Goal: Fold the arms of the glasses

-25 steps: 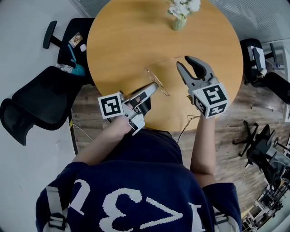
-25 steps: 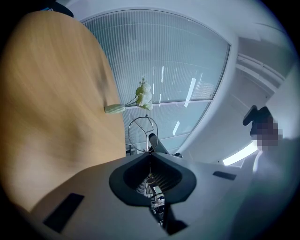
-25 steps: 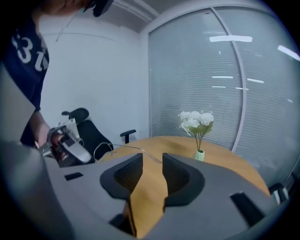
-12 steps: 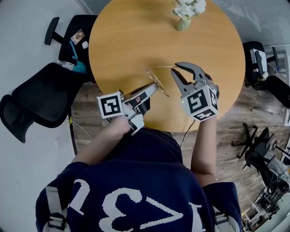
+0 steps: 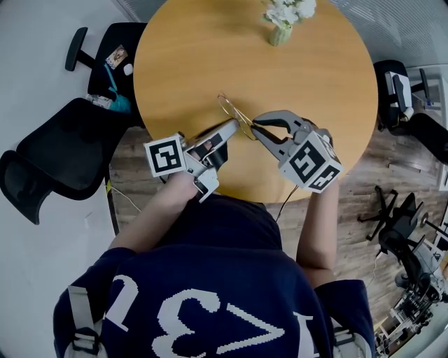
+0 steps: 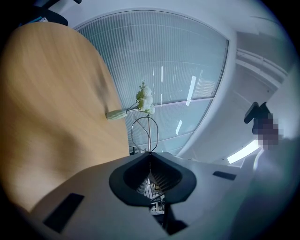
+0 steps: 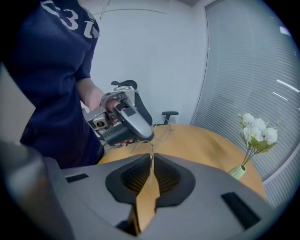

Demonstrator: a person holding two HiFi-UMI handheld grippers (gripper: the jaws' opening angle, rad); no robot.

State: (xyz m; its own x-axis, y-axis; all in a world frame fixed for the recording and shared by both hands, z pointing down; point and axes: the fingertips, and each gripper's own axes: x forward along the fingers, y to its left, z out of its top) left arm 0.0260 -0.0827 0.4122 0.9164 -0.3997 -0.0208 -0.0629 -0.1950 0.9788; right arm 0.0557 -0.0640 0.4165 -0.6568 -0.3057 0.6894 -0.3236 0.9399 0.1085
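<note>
Above the near part of the round wooden table [image 5: 196,56], thin wire-rimmed glasses [image 5: 229,108] are held between both grippers. My left gripper [image 5: 236,124] is shut on the frame. In the left gripper view one lens rim [image 6: 144,133] stands up from the closed tips [image 6: 150,153]. My right gripper [image 5: 255,126] comes in from the right, angled down. Its jaws have just been closing and now meet on a thin wire arm of the glasses [image 7: 151,146] at the tips [image 7: 151,155]. The left gripper's tip [image 7: 149,136] lies just beyond them.
A small vase of white flowers [image 5: 280,17] stands at the table's far edge, also visible as the vase [image 7: 255,136] in the right gripper view. Black office chairs stand on the floor at left [image 5: 63,154] and right [image 5: 406,105]. A cable hangs below the table's near edge.
My right gripper swung left toward the glasses, rolled, and its jaws went from wide open to closed. The glasses' arm that stuck out to the right now lies close to the frame.
</note>
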